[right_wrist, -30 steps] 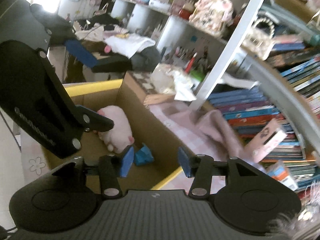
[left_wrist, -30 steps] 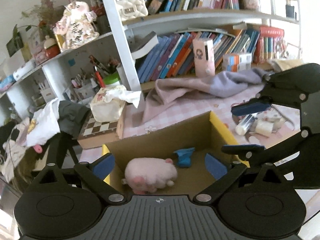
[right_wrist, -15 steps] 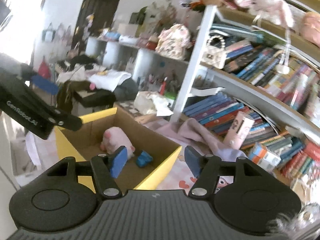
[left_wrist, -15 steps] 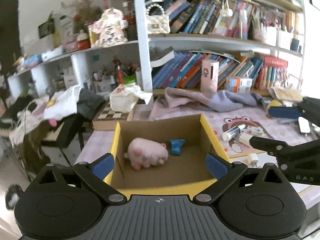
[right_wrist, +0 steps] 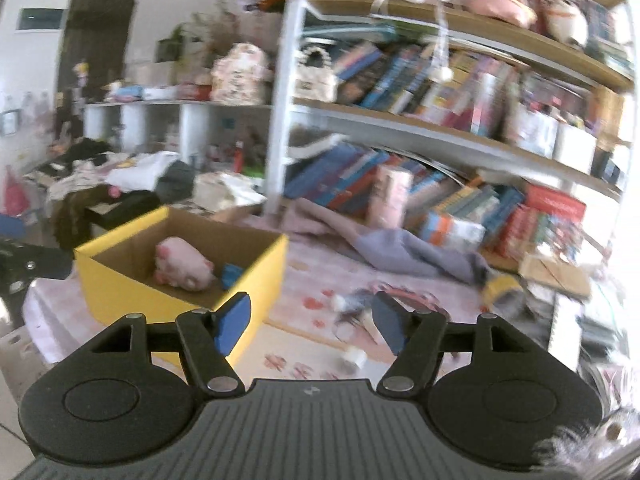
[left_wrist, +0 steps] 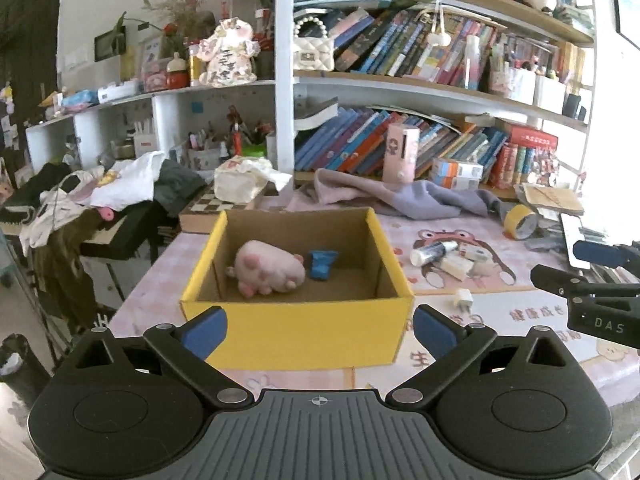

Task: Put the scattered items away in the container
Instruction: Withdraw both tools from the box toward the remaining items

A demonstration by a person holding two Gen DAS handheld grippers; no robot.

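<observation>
Cardboard box (left_wrist: 296, 332), yellow outside and raw brown within, holds a soft pink plush (left_wrist: 268, 270) beside a crumpled blue piece (left_wrist: 322, 265). Left gripper (left_wrist: 320, 330) gapes empty before it; right gripper (right_wrist: 306, 322), jaws just widening, grips nothing. Tubes (left_wrist: 434, 252) and a white plug (left_wrist: 464, 300) litter the mat.

a pink table (left_wrist: 160, 280) bears a yellow box (left_wrist: 296, 332). right of the box lie a tube (left_wrist: 432, 251), a white plug (left_wrist: 464, 300) and a tape roll (left_wrist: 520, 221); behind it, a grey cloth (left_wrist: 420, 200) and a chessboard (left_wrist: 204, 208).
</observation>
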